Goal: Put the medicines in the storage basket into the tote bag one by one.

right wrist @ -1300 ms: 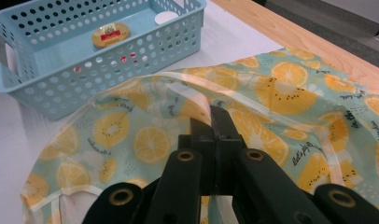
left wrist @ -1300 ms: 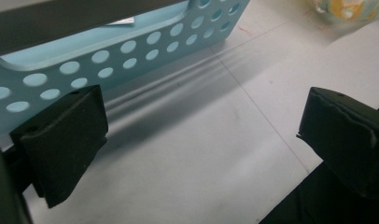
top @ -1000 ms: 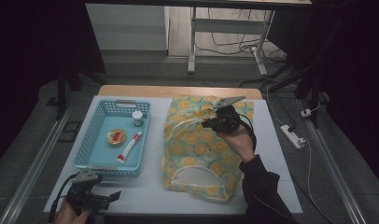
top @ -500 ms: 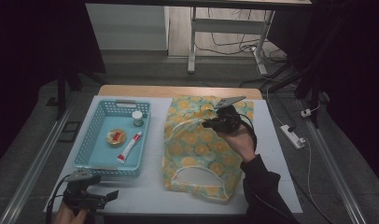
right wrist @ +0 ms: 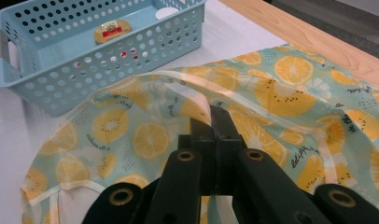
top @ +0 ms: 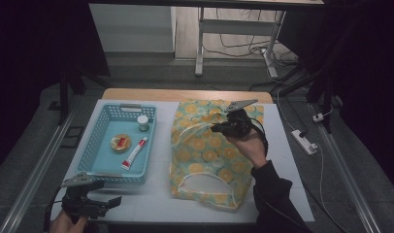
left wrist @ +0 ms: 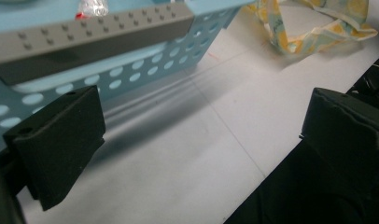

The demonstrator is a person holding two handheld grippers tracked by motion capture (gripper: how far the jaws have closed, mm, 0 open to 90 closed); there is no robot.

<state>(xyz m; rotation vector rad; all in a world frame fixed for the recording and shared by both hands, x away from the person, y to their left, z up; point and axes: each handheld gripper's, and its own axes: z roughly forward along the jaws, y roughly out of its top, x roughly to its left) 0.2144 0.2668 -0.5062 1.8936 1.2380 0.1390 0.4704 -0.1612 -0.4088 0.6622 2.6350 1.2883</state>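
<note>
Little has moved since a second ago bar the left gripper (top: pixel 115 200) edging along the counter (top: pixel 156 204) with fingers released, while the right gripper (top: pixel 215 128) stays clenched on the handle (right wrist: pixel 178 91) of the lemon-print bag (top: pixel 205 155), seemingly to lift its mouth open beside the blue basket (top: pixel 95 145)

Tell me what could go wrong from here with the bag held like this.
The right claw is shut on the bag handle, a thin strap of the orange-print bag; a hard lift might let the strap slip out or drag the whole bag across the table. The left claw stands open close to the blue basket; moving forward, it could bump it and shift the tube inside.
</note>
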